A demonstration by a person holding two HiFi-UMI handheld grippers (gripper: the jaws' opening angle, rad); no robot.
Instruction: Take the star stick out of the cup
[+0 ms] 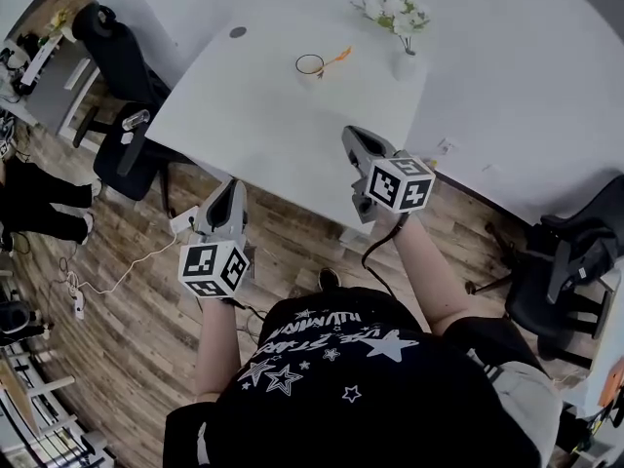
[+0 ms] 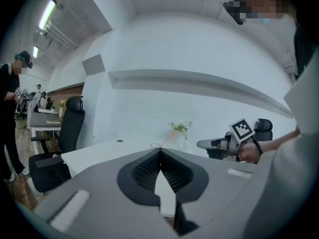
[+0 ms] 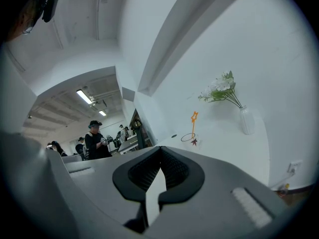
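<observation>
A white cup with a dark rim stands at the far side of the white table. An orange star stick leans out of it to the right. My right gripper hovers over the table's near edge, shut and empty, well short of the cup. My left gripper hangs off the table's near left side above the floor, also shut and empty. The right gripper view shows the cup and the star stick far beyond the closed jaws. In the left gripper view the cup is small and distant.
A white vase of flowers stands just right of the cup, against the wall. A round grommet sits at the table's far left. Black office chairs flank the table. A cable and power strip lie on the wooden floor.
</observation>
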